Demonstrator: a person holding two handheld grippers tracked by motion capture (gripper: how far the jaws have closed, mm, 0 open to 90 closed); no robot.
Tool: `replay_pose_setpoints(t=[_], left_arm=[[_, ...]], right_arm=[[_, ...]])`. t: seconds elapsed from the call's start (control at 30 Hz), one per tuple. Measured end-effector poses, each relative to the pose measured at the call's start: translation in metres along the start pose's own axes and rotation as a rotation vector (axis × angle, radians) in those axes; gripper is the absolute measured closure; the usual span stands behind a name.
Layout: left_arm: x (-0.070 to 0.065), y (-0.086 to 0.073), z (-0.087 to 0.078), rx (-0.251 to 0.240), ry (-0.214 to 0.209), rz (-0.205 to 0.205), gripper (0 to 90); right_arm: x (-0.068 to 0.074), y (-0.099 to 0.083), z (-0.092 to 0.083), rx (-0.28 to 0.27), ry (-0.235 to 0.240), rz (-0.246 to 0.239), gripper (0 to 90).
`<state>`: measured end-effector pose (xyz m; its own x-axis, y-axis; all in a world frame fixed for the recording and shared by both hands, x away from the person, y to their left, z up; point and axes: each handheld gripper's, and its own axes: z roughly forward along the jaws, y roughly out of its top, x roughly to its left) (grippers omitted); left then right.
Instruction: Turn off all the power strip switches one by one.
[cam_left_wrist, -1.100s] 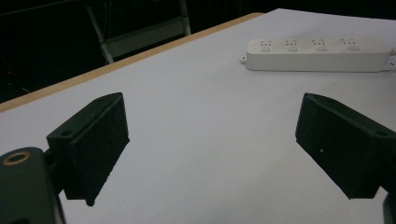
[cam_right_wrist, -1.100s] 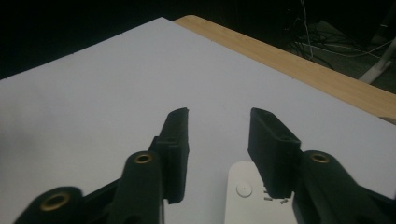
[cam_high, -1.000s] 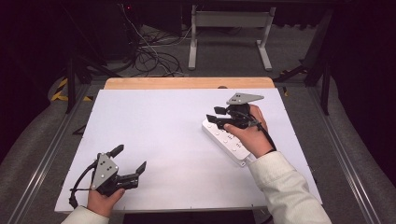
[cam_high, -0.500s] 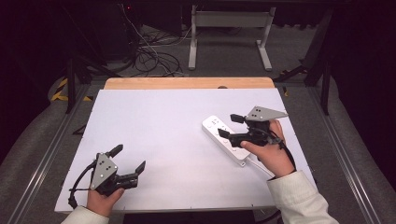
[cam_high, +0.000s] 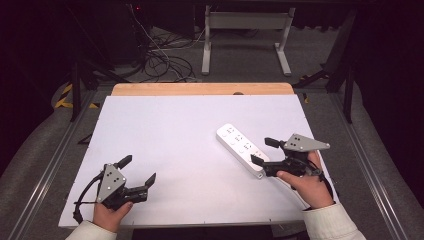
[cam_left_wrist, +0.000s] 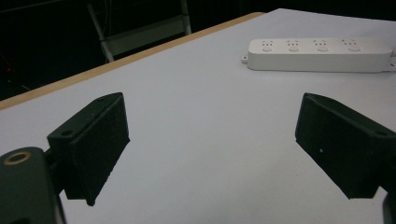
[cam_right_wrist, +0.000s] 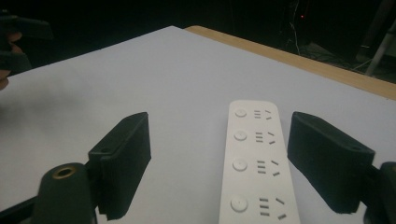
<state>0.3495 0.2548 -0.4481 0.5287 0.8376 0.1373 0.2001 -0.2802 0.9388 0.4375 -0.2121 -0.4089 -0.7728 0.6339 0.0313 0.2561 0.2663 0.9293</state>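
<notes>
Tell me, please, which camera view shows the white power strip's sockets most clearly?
The right gripper view: the power strip lies close, its sockets and round buttons distinct. The left gripper view shows it whole but farther off, and the high view shows it small.

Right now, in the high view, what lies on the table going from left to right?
Left black two-jaw tool → bare white tabletop → white four-outlet power strip → right black two-jaw tool with its grey three-cornered plate.

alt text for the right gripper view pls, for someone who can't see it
A white power strip lies flat on a white table, running away from the camera between the right gripper's two open black jaws, which do not touch it. Its sockets and round buttons face up, and a wooden table edge crosses behind.
</notes>
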Motion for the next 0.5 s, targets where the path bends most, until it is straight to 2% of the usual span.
replay_pose_setpoints(t=[0.23, 0.5], left_arm=[[0.0, 0.0, 0.0, -0.002, -0.004, -0.001, 10.4], [-0.001, 0.0, -0.001, -0.004, -0.011, 0.003, 10.4]], right_arm=[[0.0, -0.022, -0.007, -0.003, 0.001, 0.023, 21.0], [0.004, -0.046, -0.011, -0.007, 0.003, 0.016, 20.6]])
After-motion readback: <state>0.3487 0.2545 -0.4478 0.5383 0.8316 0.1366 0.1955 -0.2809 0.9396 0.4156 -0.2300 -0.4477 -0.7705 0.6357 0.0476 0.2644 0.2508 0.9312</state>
